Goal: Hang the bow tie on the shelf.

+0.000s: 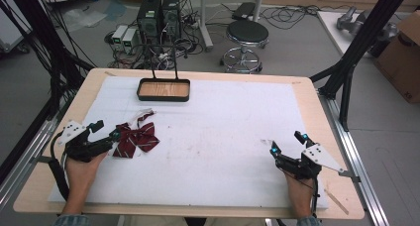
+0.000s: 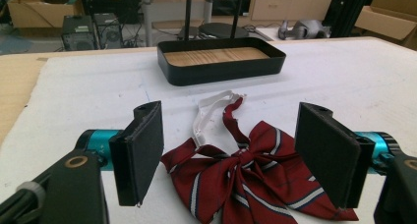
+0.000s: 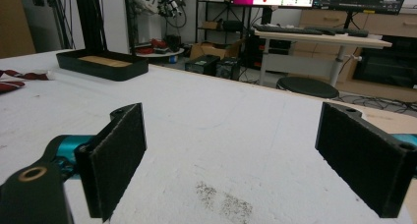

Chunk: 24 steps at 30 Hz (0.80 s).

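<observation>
Bow tie (image 2: 255,180): lies flat on the worktop (image 1: 223,132), short of the black tray (image 1: 163,89).
Left hand-held gripper (image 1: 106,132): wide, straddling the bow tie, not gripping.
Right hand-held gripper (image 1: 287,144): wide, empty, well apart.
Progress: likely pick-up not yet done; grasp and move to tray remain.

A dark red bow tie (image 2: 255,180) with thin white and navy stripes is lying flat on the white table cover, sitting between the left gripper's (image 2: 241,160) parted fingers (image 2: 140,150), its white strap (image 2: 206,113) trailing away beyond the fingertips.
</observation>
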Motion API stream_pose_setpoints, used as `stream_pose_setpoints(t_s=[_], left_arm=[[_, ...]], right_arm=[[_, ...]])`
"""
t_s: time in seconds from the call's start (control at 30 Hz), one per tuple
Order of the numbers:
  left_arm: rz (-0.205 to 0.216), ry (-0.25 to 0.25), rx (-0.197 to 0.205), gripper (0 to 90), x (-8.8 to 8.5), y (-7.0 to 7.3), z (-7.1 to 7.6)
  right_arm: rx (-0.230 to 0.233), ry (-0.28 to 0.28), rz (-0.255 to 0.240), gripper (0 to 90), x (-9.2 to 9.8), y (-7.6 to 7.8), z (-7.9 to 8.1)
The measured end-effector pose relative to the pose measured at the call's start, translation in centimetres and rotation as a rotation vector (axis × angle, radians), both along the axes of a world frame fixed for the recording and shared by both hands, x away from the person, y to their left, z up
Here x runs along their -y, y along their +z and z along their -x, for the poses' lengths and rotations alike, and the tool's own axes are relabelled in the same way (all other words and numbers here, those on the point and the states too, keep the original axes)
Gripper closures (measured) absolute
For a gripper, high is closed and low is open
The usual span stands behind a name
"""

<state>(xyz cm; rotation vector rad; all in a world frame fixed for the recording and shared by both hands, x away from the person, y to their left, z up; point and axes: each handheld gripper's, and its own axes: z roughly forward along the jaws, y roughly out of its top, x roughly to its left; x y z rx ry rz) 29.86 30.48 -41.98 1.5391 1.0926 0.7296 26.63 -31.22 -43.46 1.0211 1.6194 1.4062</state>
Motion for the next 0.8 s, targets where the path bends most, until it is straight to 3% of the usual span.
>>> stream_pose_setpoints(t_s=[0.23,0.43,0.8], left_arm=[[-0.003,-0.008,0.001,27.5,0.11,0.02,0.02],[-0.030,-0.025,0.004,27.6,0.41,0.01,0.02],[-0.024,-0.036,0.002,27.4,0.51,-0.07,-0.28]], right_arm=[[-0.003,0.001,0.002,10.9,-0.01,0.02,0.13],[-0.004,0.000,0.008,10.9,-0.04,-0.02,0.08],[-0.005,0.003,0.006,10.9,0.06,-0.04,0.16]])
